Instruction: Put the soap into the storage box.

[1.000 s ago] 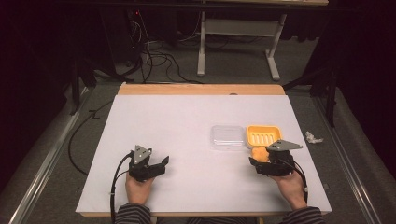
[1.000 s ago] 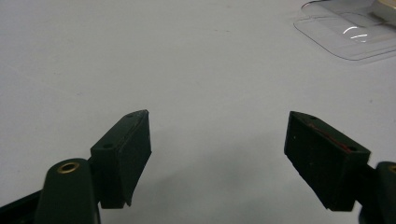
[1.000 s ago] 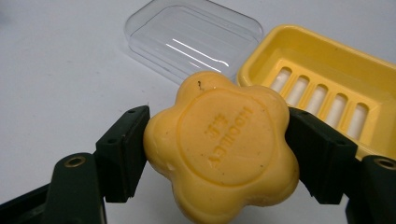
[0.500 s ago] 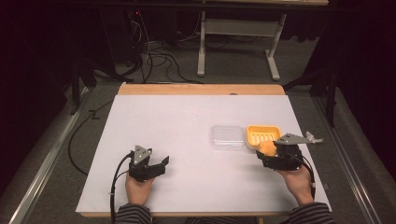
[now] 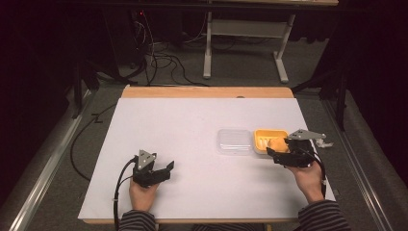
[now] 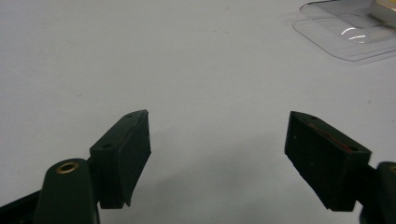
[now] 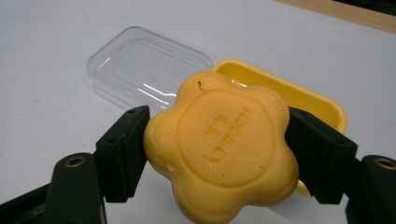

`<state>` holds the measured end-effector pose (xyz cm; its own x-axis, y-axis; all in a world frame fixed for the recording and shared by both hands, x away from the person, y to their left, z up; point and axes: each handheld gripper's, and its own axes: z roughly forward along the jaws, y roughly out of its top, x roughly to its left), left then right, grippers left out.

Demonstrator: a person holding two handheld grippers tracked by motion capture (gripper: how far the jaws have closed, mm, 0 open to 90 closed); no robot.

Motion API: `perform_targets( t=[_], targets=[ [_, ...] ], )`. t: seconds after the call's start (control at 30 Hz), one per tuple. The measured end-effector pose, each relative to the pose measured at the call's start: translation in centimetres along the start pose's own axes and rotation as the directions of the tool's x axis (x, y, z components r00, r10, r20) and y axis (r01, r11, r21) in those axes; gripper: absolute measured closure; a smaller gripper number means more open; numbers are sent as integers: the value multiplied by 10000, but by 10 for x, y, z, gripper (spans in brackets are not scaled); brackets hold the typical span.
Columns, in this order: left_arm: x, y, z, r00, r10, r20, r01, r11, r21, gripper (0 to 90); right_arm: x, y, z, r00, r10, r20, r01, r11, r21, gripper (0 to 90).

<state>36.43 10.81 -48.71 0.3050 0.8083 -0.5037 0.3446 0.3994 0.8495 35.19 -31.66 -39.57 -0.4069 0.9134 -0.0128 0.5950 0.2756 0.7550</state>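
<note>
From above, the person's right claw [image 5: 280, 155] hangs at the near edge of the yellow soap dish [image 5: 266, 139], which sits on the white counter [image 5: 192, 144] with its clear lid [image 5: 234, 141] lying flat just to its left; something orange shows between the jaws, though it is small from up here. The left claw [image 5: 161, 172] rests low on the counter, well apart from all that, near the person's side. Looking along the left claw [image 6: 217, 154], its jaws are spread wide with nothing but bare counter between them, and the clear lid [image 6: 348, 32] shows at the far upper right. Looking along the right claw [image 7: 216, 154], the jaws pinch a flower-shaped orange soap [image 7: 219, 149] by two of its rounded lobes, held clear of the counter with the yellow soap dish [image 7: 299, 95] just behind it and the clear lid [image 7: 147, 70] beyond to the left. I'd worry about that grip: the soap is smooth and curved where the pads meet it, so a tilt or a jolt could let it squirt out, drop beside the dish, or knock the light dish askew.
</note>
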Motion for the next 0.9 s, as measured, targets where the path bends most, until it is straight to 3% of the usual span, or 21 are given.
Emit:
perform_targets(
  t=[0.5,0.73,0.9],
  targets=[
    [1,0,0,10000,-32,-50,32,10000,16,229,-10,27,6,10000,-5,99,4,10000,93,274],
    [1,1,0,9999,-111,-59,111,9999,27,229,-17,31,19,9997,180,188,-186,9992,349,273],
    [2,2,1,9997,-224,-111,224,9997,15,228,-29,29,35,9981,539,283,-560,9951,809,273]
  ],
)
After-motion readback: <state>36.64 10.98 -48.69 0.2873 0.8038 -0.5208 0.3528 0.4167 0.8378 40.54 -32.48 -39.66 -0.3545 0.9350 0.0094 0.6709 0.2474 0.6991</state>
